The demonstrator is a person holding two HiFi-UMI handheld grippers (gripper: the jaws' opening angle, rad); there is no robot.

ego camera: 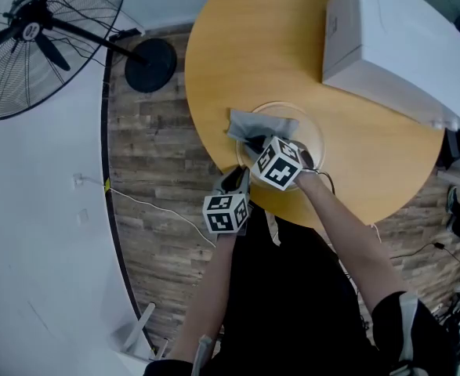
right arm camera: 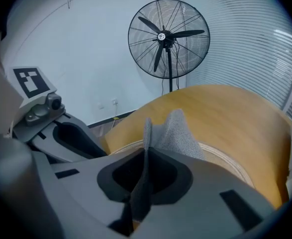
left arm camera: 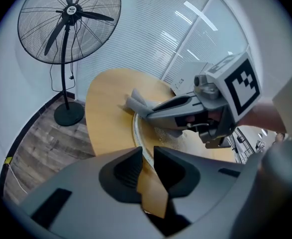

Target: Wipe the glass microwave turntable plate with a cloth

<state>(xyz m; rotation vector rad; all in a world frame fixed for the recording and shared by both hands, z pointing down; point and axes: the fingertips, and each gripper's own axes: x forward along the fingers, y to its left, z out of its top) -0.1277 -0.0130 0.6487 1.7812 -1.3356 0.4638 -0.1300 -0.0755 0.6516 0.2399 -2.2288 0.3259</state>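
The clear glass turntable plate lies on the round wooden table, close to its near edge. My right gripper reaches over the plate's left part, shut on a grey cloth whose loose end spreads past the rim. In the right gripper view the cloth stands pinched between the jaws, above the plate's rim. My left gripper sits at the plate's near-left edge; the rim runs into the narrow gap between its jaws, which hold it. Through the left gripper view I also see the right gripper with the cloth.
A white microwave stands at the table's far right. A black standing fan with a round base is on the wood floor to the left. A white cable trails across the floor below the table.
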